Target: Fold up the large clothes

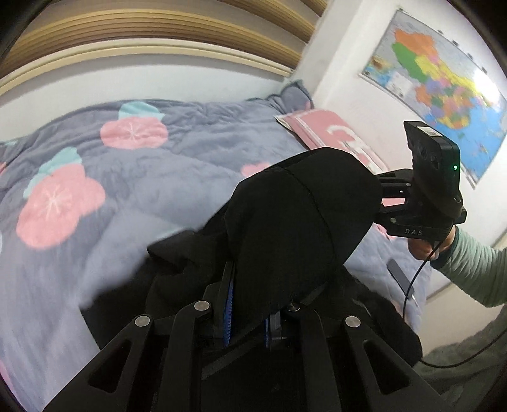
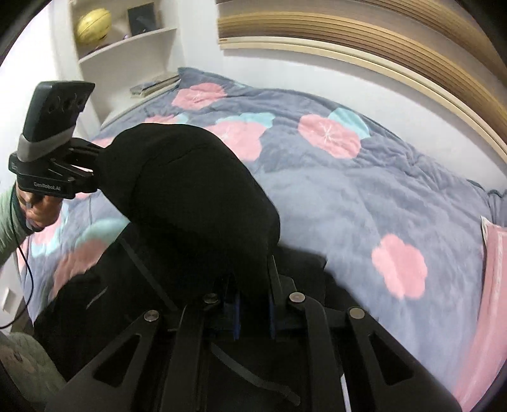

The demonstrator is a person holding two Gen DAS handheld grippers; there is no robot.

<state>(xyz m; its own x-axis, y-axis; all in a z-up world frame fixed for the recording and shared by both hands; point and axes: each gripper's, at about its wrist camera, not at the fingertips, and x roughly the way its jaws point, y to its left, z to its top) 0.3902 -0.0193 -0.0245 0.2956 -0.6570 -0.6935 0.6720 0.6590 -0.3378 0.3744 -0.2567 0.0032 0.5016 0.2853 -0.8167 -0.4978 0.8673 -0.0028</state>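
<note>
A large black garment point(image 1: 294, 222) hangs between both grippers above the bed; it also fills the middle of the right wrist view point(image 2: 190, 196). My left gripper point(image 1: 247, 313) is shut on one edge of the black fabric, blue pads pinching it. My right gripper point(image 2: 253, 313) is shut on the other edge. The right gripper also shows in the left wrist view point(image 1: 380, 196), its fingers buried in the cloth. The left gripper shows in the right wrist view point(image 2: 95, 164), its fingers hidden by cloth too. The rest of the garment droops down onto the bed's near edge.
The bed carries a grey-blue quilt point(image 1: 126, 190) with pink and teal flowers point(image 2: 329, 136). A pink pillow point(image 1: 332, 130) lies at one end. A wooden headboard wall point(image 1: 158, 31), a wall map point(image 1: 443, 88) and white shelves with a yellow ball point(image 2: 93, 27) surround it.
</note>
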